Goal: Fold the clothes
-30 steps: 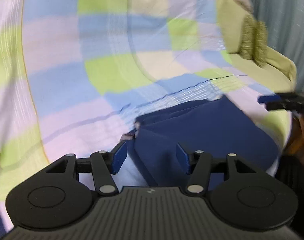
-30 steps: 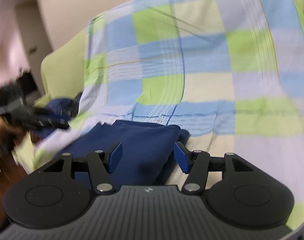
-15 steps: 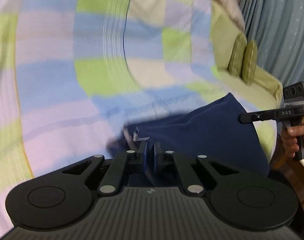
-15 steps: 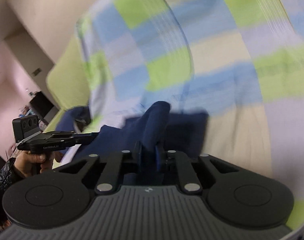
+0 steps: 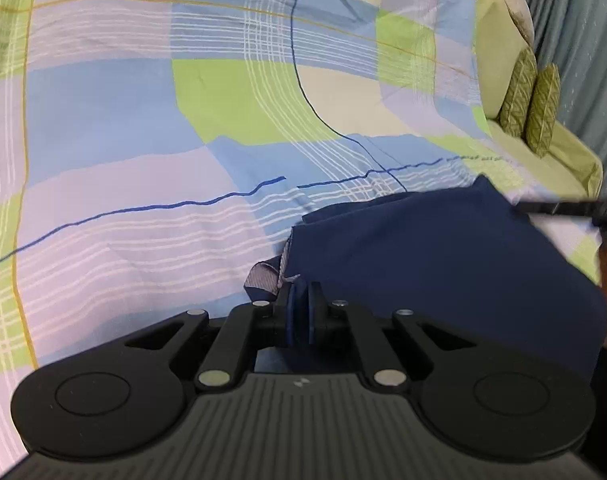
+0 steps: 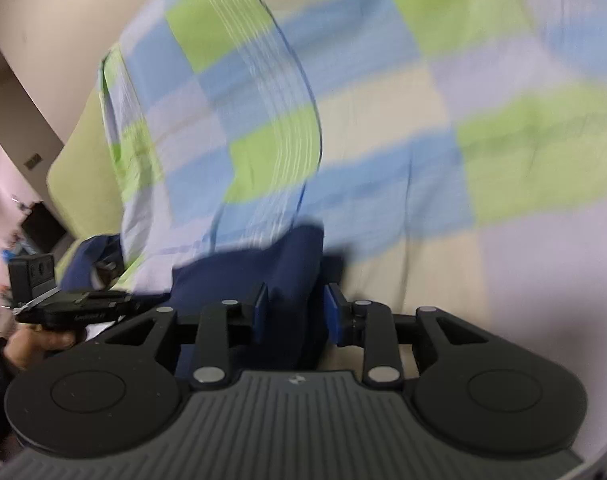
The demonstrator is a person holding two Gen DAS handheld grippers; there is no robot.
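A navy blue garment (image 5: 443, 264) lies folded on a checked bedsheet (image 5: 183, 128). My left gripper (image 5: 301, 312) is shut on the garment's near left corner, beside a grey label. In the right wrist view the garment (image 6: 243, 276) rises between the blue pads of my right gripper (image 6: 295, 312), whose jaws stand partly apart with cloth between them. The right gripper also shows in the left wrist view (image 5: 563, 208) at the garment's far right corner. The left gripper shows in the right wrist view (image 6: 75, 308) at the left.
The checked sheet (image 6: 423, 120) covers a bed with a pale green edge (image 5: 559, 152). Two olive cushions (image 5: 531, 104) sit at the far right by a grey-blue curtain (image 5: 583, 40). A beige wall (image 6: 63, 20) stands at the left.
Both grippers shut on the garment's corners from open. Since then the right gripper's jaws have come apart again, with cloth still between them. The left stays shut and the garment lies flatter.
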